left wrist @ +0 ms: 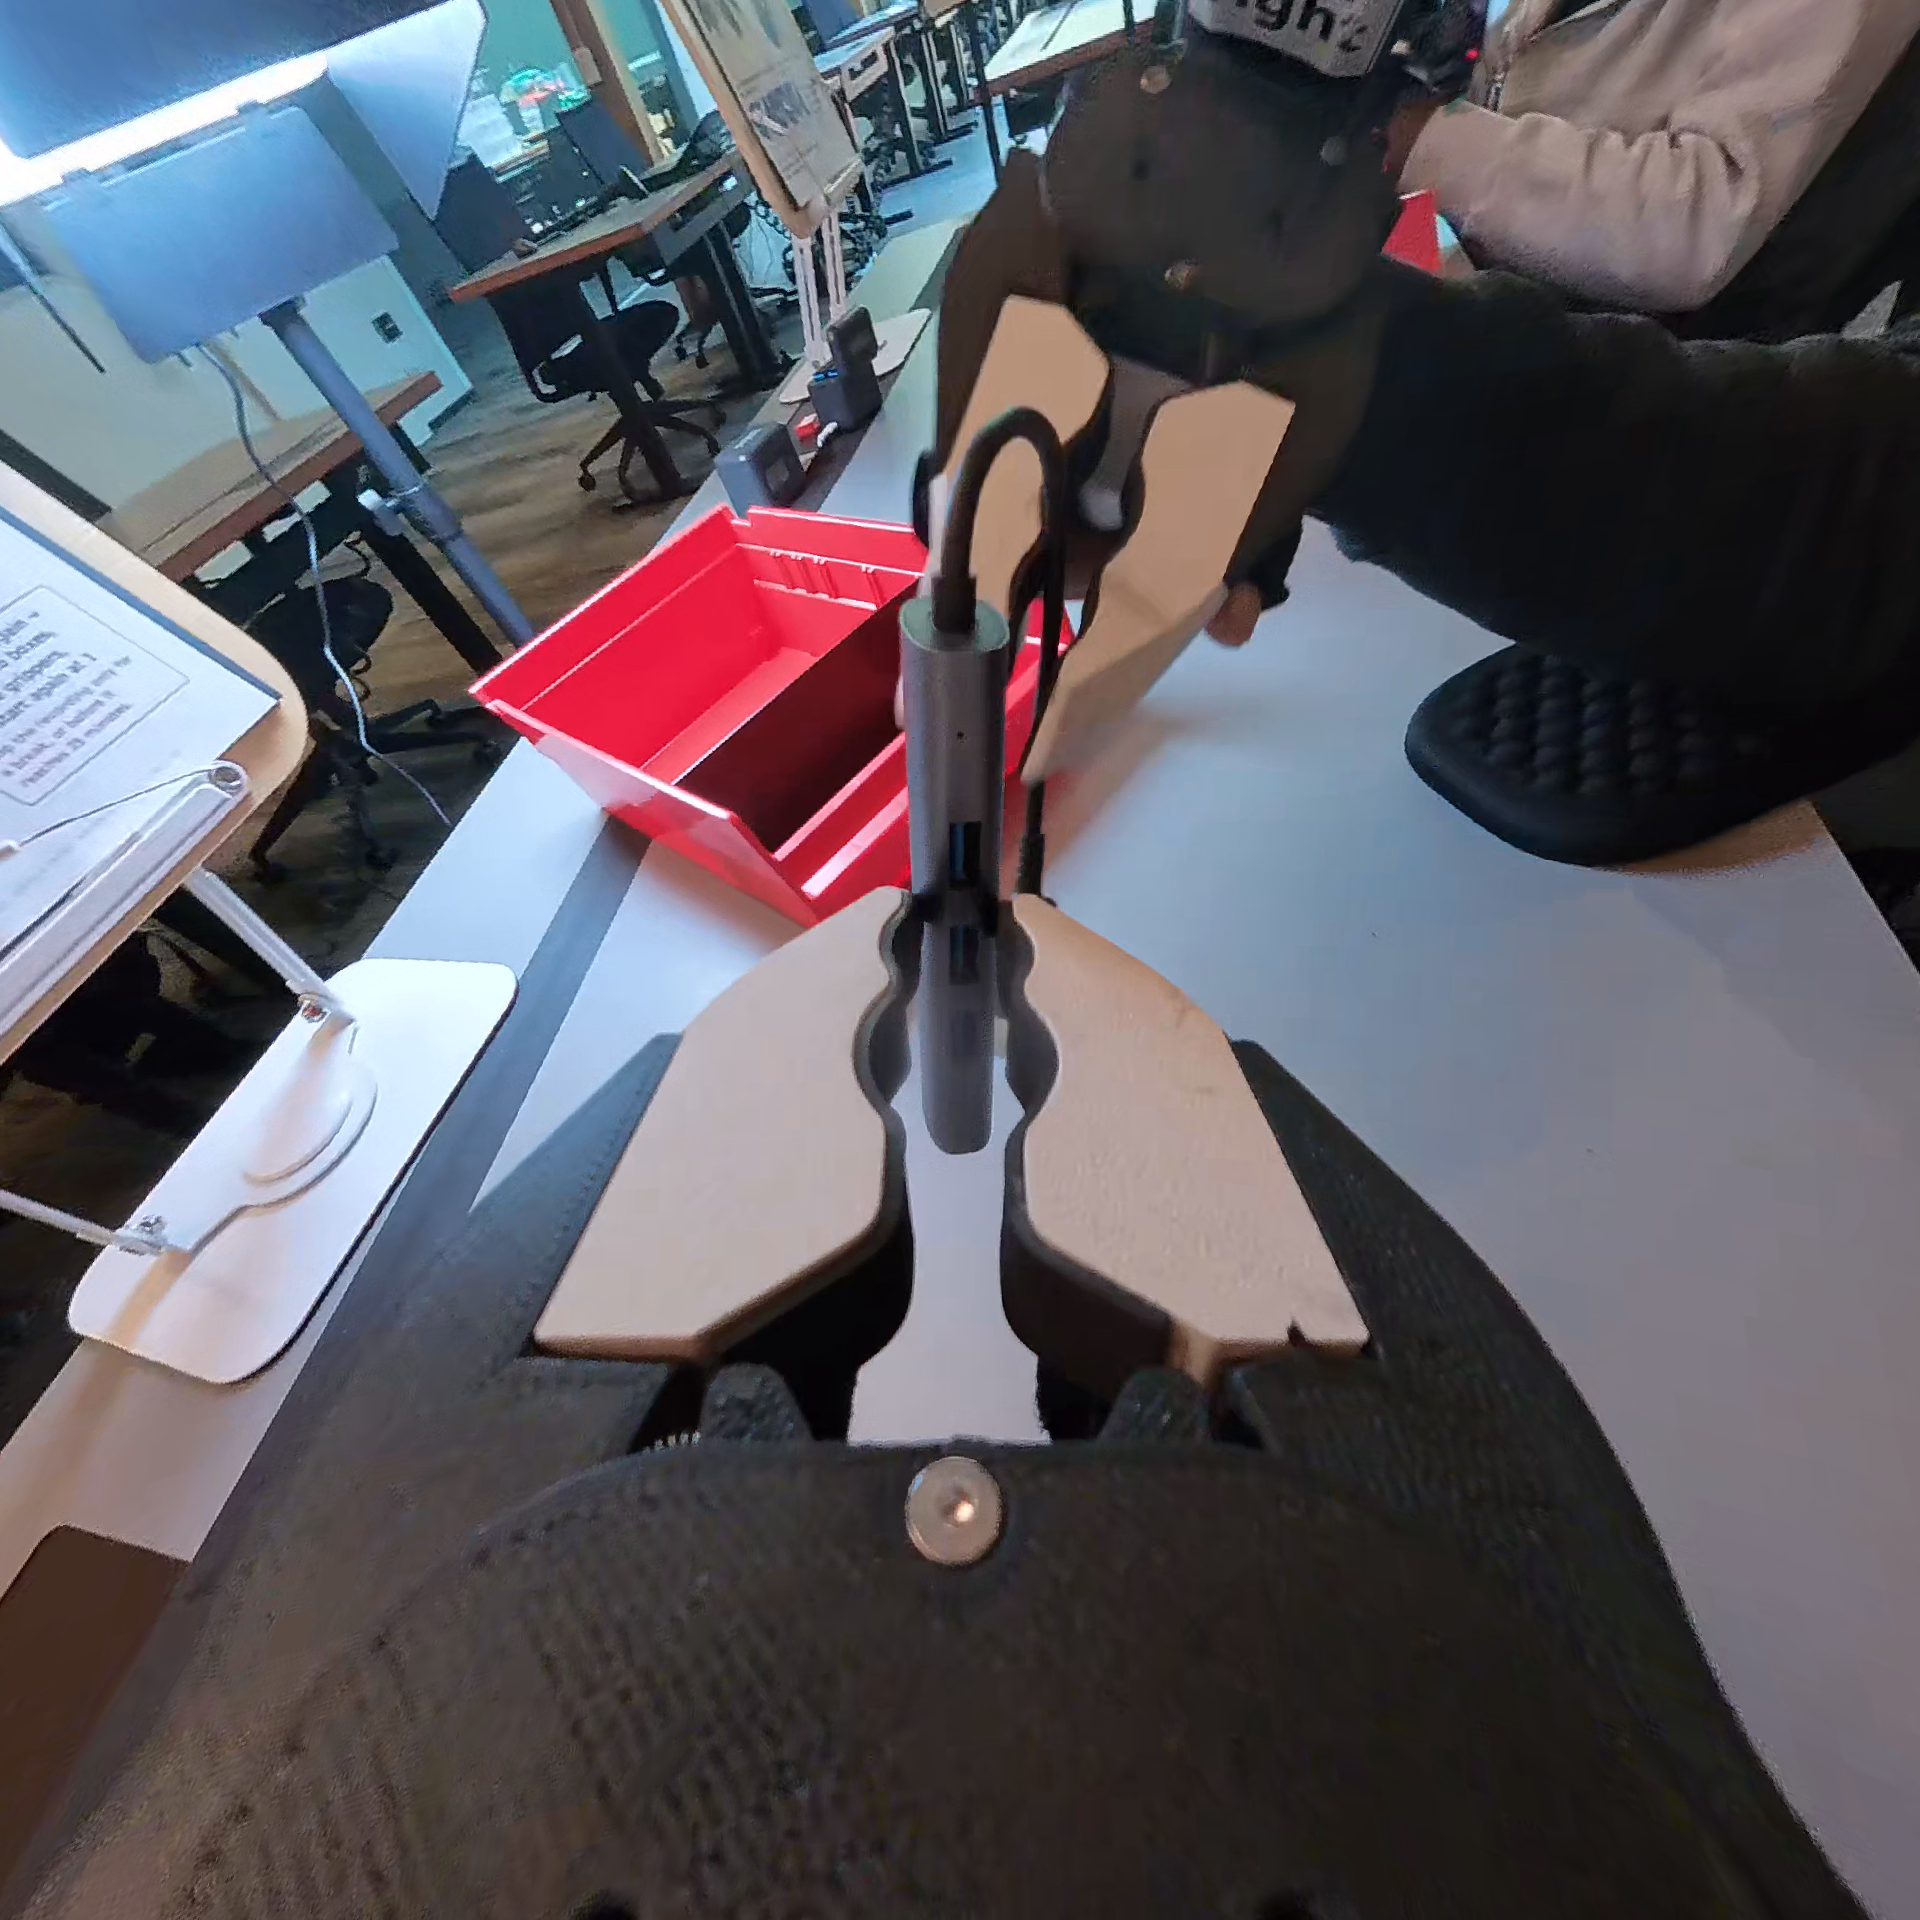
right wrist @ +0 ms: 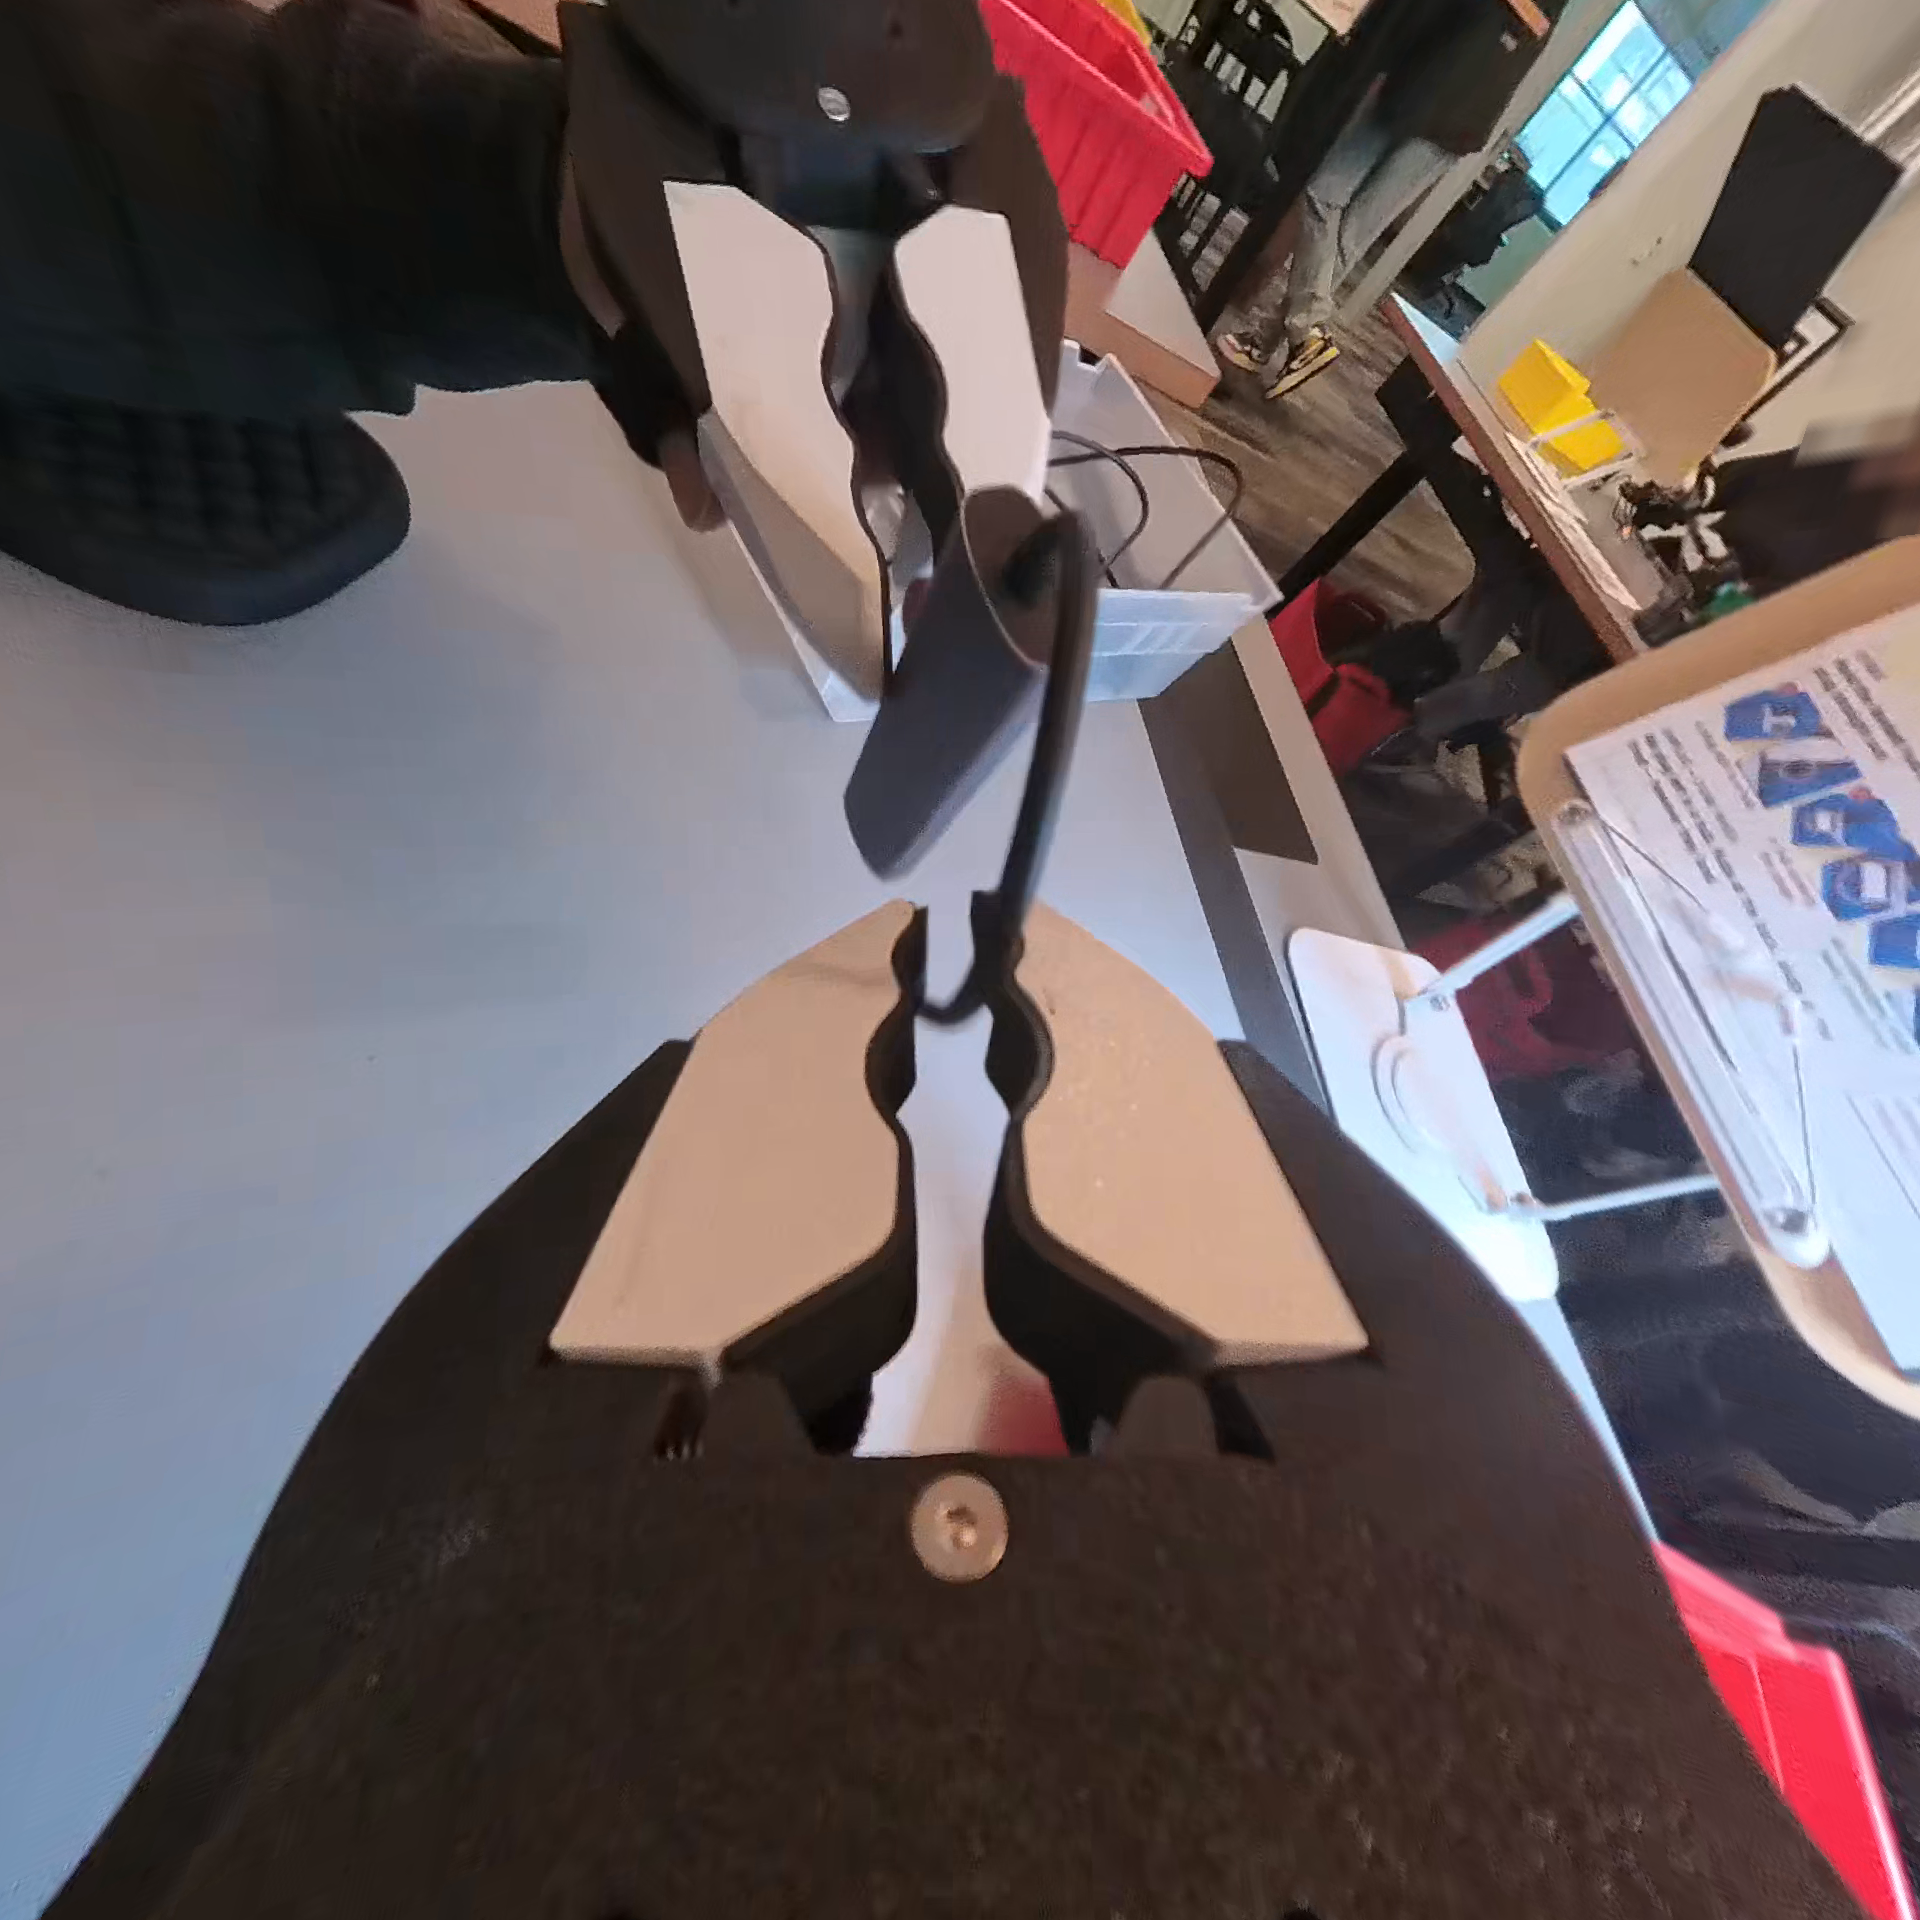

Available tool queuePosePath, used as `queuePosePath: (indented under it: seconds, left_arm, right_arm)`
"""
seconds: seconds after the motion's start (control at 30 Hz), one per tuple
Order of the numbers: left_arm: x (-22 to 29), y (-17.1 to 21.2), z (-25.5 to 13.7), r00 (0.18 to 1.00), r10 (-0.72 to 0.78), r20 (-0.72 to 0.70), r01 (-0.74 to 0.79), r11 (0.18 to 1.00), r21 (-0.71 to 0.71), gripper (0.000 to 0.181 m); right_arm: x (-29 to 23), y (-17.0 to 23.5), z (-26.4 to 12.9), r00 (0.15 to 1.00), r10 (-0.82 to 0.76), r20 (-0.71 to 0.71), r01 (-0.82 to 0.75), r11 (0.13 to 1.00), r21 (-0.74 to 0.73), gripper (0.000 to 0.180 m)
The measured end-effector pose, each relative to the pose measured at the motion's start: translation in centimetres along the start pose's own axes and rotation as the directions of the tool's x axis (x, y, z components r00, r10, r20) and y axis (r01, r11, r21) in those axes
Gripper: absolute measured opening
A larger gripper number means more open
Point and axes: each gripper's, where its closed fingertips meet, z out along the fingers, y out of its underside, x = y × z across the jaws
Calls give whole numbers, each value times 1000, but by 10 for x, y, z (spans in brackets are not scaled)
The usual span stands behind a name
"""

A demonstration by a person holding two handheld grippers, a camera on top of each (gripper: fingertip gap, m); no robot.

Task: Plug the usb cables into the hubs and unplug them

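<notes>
My left gripper (left wrist: 961,904) is shut on a grey USB hub (left wrist: 954,748) and holds it upright above the white table (left wrist: 1455,1039). The hub's black cable (left wrist: 1013,436) leaves its far end, loops over and runs down its right side. My right gripper (right wrist: 966,914) is shut on that black cable (right wrist: 1049,769) at its fingertips; I cannot see the plug. In the right wrist view the hub (right wrist: 945,696) hangs tilted from the left gripper (right wrist: 904,488). In the left wrist view the right gripper (left wrist: 1039,727) hangs just behind the hub.
An open red bin (left wrist: 717,686) stands behind the hub at the table's left edge. A clear plastic bin (right wrist: 1174,613) holding a thin cable is behind the left gripper. A black padded rest (left wrist: 1579,758) lies at the right. Document stands (left wrist: 291,1164) flank the table. The left gripper's tips are roughly 5 cm from the right gripper's.
</notes>
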Motion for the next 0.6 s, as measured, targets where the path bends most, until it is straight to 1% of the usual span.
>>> queuePosePath:
  seconds: [0.07,0.1,0.13,0.2,0.27,0.33,0.47,0.6]
  left_arm:
    - [4,2,2,1000,11,-21,-11,1000,-14,13]
    - [5,6,3,1000,21,-21,-22,999,-39,13]
    - [5,11,3,999,32,-20,-34,997,-63,13]
    - [12,11,3,998,24,-66,-28,998,-61,13]
    - [17,11,5,995,38,-87,-44,996,-73,13]
    - [20,18,7,994,60,-95,-72,990,-124,13]
    - [21,23,7,993,43,-107,-57,990,-131,13]
    - [21,24,9,993,52,-109,-67,989,-135,13]
  right_arm:
    - [-2,-2,16,999,-29,-18,29,999,-14,21]
    - [-4,0,22,999,-47,-20,47,999,-28,23]
    - [-5,1,25,997,-66,-28,65,997,-36,22]
    - [-11,5,32,997,-83,-9,82,995,-56,22]
    - [-17,14,41,993,-114,8,114,987,-113,22]
    - [-23,21,48,990,-142,24,144,979,-143,18]
    - [-29,23,54,993,-109,46,113,987,-113,19]
    - [-34,22,54,994,-68,87,75,995,-72,24]
